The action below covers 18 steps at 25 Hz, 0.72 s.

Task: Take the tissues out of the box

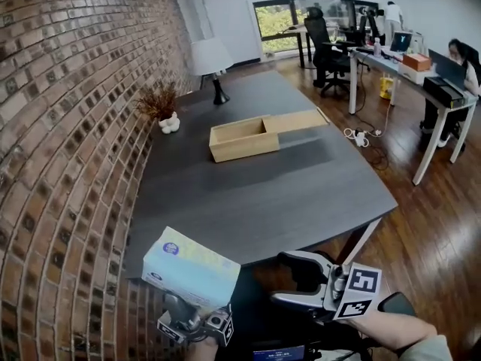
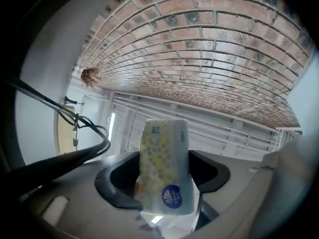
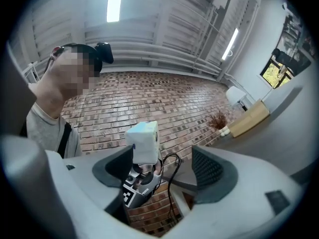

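**Tissue pack held at the table's near-left corner, wooden box open mid-table**

A brick wall (image 1: pixel 60 126) runs along the left. Beside it, the left gripper (image 1: pixel 194 318) has its fingers clamped on a pale blue tissue pack (image 1: pixel 189 269), holding it up over the near-left corner of the dark table (image 1: pixel 248 201). Farther back stand a dried plant (image 1: pixel 159 104) and a white-shaded lamp (image 1: pixel 210 62). The wooden box (image 1: pixel 242 139) sits mid-table, well apart from the pack, with its sliding lid (image 1: pixel 297 120) drawn out to the right. At the lower right, off the table's near edge, the right gripper (image 1: pixel 301 283) points toward the pack with its fingers spread wide.
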Tool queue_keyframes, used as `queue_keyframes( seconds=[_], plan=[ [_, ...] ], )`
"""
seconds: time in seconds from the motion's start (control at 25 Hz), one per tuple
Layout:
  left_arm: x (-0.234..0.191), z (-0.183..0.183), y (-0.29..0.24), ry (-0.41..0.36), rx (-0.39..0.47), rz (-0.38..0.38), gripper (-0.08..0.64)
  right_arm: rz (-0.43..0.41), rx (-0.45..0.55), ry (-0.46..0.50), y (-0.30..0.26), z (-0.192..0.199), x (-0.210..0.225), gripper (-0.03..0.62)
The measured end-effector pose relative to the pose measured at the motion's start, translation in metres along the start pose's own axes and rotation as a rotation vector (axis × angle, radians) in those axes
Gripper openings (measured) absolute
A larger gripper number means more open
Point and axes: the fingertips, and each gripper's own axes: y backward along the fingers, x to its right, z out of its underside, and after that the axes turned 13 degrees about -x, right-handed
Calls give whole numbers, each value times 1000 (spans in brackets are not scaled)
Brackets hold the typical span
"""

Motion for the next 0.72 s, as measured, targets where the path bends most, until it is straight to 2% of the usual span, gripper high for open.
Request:
queue_keyframes(
  seconds=[0.12,0.4,0.52,0.72],
  plan=[
    [12,-2,3,11,-18,46,311,-31,-17,7,-7,7,-11,367],
    [11,5,2,11,-21,25,311,-43,-44,48,-11,12,-22,360],
    [14,10,-8,17,-39,42,311,-44,-55,67,-11,13,-24,360],
    [8,10,1,31,-24,34,311,-48,-74,94,-11,15,-28,360]
  ],
)
